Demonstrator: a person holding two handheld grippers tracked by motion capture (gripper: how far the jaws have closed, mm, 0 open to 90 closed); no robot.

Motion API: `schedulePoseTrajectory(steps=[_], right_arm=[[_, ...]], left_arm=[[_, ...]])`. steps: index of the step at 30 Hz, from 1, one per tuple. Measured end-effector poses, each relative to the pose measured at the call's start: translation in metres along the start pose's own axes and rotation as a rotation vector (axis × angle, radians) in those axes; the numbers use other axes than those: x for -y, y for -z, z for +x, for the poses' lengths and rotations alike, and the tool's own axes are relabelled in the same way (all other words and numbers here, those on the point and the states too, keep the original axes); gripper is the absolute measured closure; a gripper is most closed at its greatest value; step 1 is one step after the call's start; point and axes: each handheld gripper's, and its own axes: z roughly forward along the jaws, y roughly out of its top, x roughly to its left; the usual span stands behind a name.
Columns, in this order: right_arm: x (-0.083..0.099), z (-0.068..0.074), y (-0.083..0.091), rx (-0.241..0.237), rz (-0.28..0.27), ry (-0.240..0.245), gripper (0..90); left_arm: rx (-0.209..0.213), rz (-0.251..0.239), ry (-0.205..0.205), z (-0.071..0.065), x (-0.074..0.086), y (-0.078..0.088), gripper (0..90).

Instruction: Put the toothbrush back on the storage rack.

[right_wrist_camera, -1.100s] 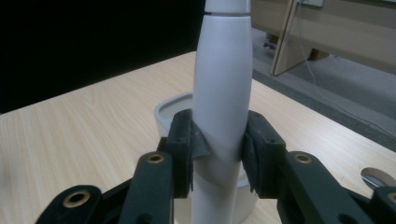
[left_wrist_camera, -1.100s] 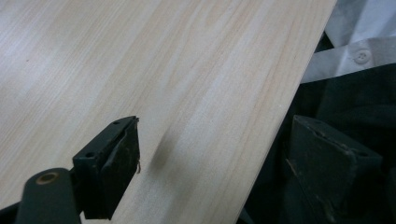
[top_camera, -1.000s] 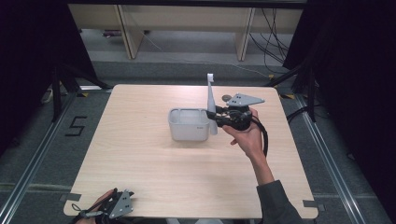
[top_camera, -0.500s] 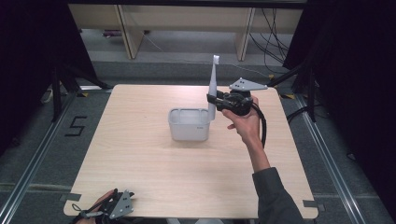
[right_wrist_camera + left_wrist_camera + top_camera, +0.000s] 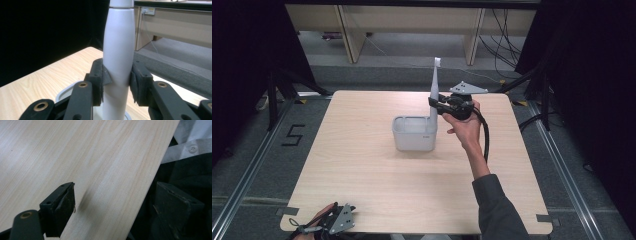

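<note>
A white electric toothbrush (image 5: 434, 85) stands upright, head up, with my right gripper (image 5: 435, 104) shut on its handle from the right. In the right gripper view both pads press the sides of the toothbrush handle (image 5: 117, 50), midway up in my right gripper (image 5: 117, 83). Its lower end reaches down at the right end of a pale grey rectangular tub (image 5: 409, 135), whose rim (image 5: 62, 94) shows just below the jaws; I cannot tell whether it touches the bottom. My left gripper (image 5: 334, 223) rests at the table's near left edge, and in its own view it (image 5: 117, 207) is open with nothing between the jaws.
The tub sits near the middle of the light wooden table (image 5: 362, 175). The person's right forearm (image 5: 477, 160) crosses the table's right half. Wooden furniture legs (image 5: 347, 30) and cables (image 5: 504, 35) stand on the floor beyond the far edge.
The right hand has moved toward the far side of the table, carrying the toothbrush with it. The brush now stands straighter and higher above the tub. The left gripper has stayed put.
</note>
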Motion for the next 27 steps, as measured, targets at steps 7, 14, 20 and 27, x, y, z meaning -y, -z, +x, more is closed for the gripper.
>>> schedulePoseTrajectory(steps=[7, 14, 20, 27], right_arm=[[0.004, 0.001, -0.012, 0.002, 0.008, -0.025, 66.5], [0.008, -0.001, -0.017, 0.006, 0.024, -0.047, 66.4], [0.011, -0.002, -0.020, 0.019, 0.026, -0.025, 66.4], [0.022, -0.004, -0.025, 0.018, 0.047, -0.041, 66.3]], left_arm=[[-0.005, -0.010, 0.004, -0.001, 0.000, 0.000, 16.9], [0.028, 0.020, -0.010, 0.000, -0.001, 0.001, 16.8], [0.022, 0.009, -0.006, -0.001, -0.001, 0.000, 16.8], [0.007, -0.003, -0.006, -0.001, -0.001, 0.000, 16.8]])
